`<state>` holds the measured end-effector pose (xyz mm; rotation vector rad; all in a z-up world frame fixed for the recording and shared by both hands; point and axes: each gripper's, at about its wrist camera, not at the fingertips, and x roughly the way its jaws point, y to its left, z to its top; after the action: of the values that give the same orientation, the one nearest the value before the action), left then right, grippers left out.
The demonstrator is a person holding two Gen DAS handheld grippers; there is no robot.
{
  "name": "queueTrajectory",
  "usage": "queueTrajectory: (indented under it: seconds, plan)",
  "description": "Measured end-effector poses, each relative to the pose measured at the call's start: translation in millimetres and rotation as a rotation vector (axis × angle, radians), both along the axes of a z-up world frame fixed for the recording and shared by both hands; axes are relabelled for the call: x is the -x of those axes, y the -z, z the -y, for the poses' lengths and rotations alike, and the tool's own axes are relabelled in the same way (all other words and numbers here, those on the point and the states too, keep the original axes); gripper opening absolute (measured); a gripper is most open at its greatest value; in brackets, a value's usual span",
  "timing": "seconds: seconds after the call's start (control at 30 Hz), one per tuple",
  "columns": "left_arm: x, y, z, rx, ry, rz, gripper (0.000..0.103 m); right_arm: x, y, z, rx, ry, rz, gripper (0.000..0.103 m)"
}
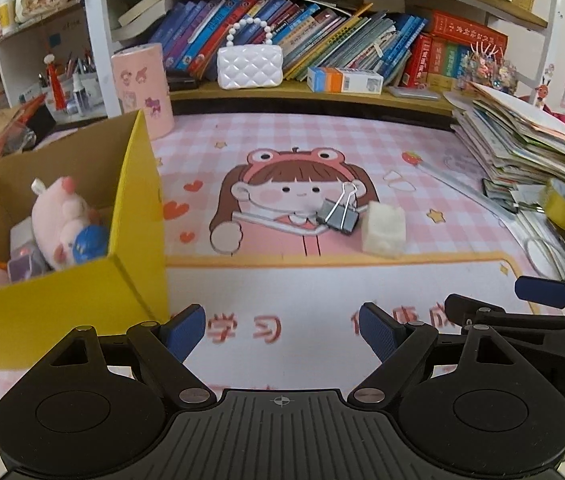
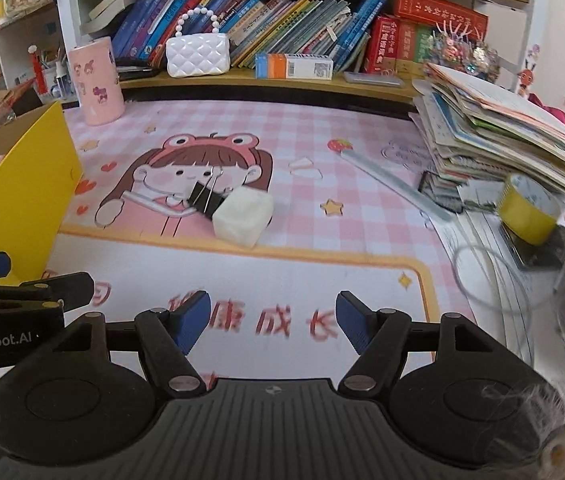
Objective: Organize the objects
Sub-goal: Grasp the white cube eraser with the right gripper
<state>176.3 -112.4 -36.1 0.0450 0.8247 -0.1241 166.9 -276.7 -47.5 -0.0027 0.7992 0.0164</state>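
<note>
Ahead of the left gripper [image 1: 282, 330] a black binder clip [image 1: 338, 212] touches a white block [image 1: 384, 230] on the pink counter mat [image 1: 422, 184], nothing between. The yellow cardboard box [image 1: 66, 300] with 1 pink plush pig [image 1: 62, 220] sits at its left. Both grippers hover spread and empty; the right gripper [image 2: 273, 322] is narrower, a yellow tape roll [image 2: 528, 210] at its right.

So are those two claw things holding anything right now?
No, nothing is held. The left gripper and right gripper both stand open over the desk mat, short of the binder clip.
</note>
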Motion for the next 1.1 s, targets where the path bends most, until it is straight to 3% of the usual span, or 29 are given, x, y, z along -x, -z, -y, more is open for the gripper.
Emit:
queueTrajectory:
  seconds: [0.33,0.7,0.93,1.0,1.07,1.1]
  plan:
    - [-47,-3,21,-0.063,-0.043,0.056,0.086,-52,6,14,0.0,-0.052,0.033,0.067]
    - [-71,4,23,-0.103,-0.086,0.043,0.086,-89,28,12,-0.038,-0.129,0.013,0.064]
    - [-78,0,18,-0.118,-0.123,0.046,0.086,-119,48,0,-0.055,-0.182,-0.017,0.073]
    - [-80,-1,18,-0.121,-0.128,0.047,0.086,-126,54,-1,-0.047,-0.185,-0.026,0.07]
    - [-80,-1,19,-0.119,-0.124,0.047,0.086,-130,56,1,-0.078,-0.209,-0.026,0.05]
    - [-82,-1,20,-0.117,-0.12,0.046,0.086,-129,55,4,-0.11,-0.227,-0.02,0.049]
